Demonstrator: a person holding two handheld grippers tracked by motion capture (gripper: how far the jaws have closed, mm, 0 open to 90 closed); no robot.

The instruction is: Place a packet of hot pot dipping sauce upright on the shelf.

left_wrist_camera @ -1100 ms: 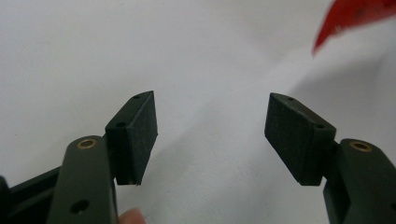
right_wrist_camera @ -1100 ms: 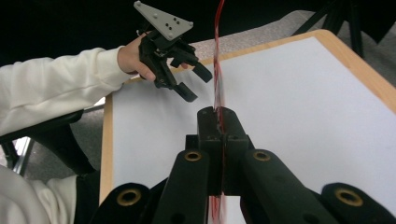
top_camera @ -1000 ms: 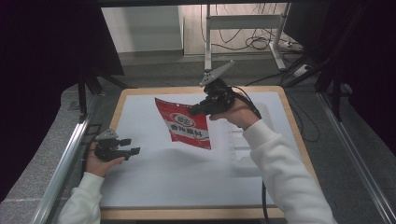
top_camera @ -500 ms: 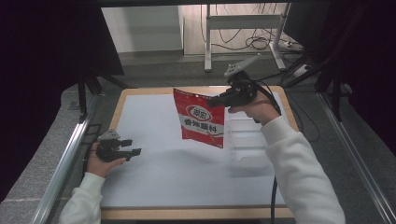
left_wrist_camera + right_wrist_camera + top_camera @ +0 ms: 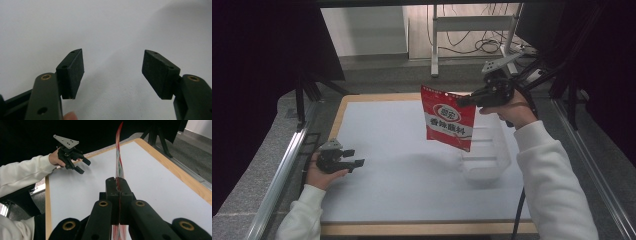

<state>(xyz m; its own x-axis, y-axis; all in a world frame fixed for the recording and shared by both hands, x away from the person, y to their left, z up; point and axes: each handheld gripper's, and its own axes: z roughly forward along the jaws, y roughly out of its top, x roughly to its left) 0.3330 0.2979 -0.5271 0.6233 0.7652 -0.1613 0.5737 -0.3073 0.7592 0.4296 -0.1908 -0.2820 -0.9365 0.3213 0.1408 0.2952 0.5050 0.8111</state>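
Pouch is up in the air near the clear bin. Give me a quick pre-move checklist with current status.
1. Right gripper shut on the red pouch: ok.
2. Pouch clear of the table, hanging in the air: ok.
3. Pouch centred over the clear bin: not ok, it hangs at the bin's left edge.
4. Bin empty: cannot tell.
5. Left gripper open, resting away from the bin: ok.

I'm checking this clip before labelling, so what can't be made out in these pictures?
- Clear bin, high view: contents unreadable through see-through walls; red bag covers its near-left part.
- Bag print, high view: too small.
- Bag, right gripper view: seen edge-on, the right gripper covers its lower part.
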